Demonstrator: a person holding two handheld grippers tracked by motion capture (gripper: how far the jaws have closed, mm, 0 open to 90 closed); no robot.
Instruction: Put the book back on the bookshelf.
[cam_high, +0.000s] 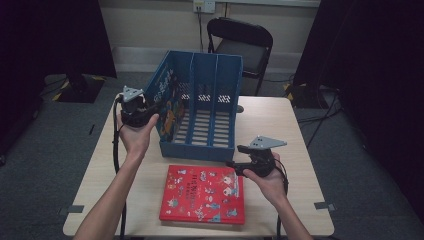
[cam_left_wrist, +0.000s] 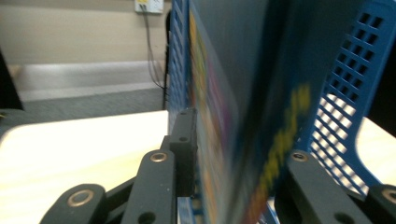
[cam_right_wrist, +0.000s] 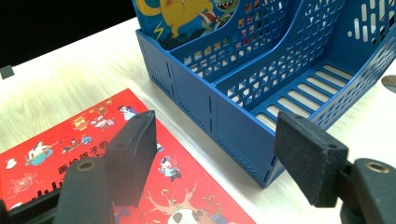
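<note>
Picture book (cam_high: 167, 107) with a blue, cartoon-printed cover stands on edge in the leftmost compartment of the blue file rack (cam_high: 200, 145), leaning against the rack's left wall, and the left gripper (cam_high: 142, 111) meets it at its outer edge from the left side of the table. In the left gripper view the book (cam_left_wrist: 243, 116) rises between the two black jaws, which press on it from either side, so this gripper is closed on the book; the print on the cover is blurred there, and the perforated rack wall (cam_left_wrist: 345, 93) shows just behind it. The rack sits near the middle of the pale wooden table (cam_high: 295, 130), its open front facing the person, and its middle and right compartments hold nothing. A second book, red (cam_high: 202, 193), lies flat on the table just in front of the rack, close to its front wall but apart from it. The right gripper (cam_high: 232, 164) hovers at the red book's upper right corner, near the rack's front right corner, held in the person's right hand (cam_high: 267, 180). In the right gripper view its jaws stand wide apart with nothing between them; the left one hangs over the red cover (cam_right_wrist: 56, 154) and the right one over bare table beside the rack's front corner (cam_right_wrist: 261, 154). The blue-covered book (cam_right_wrist: 187, 16) shows at the top of that view, well away from these jaws. A black folding chair (cam_high: 245, 45) stands behind the table.
</note>
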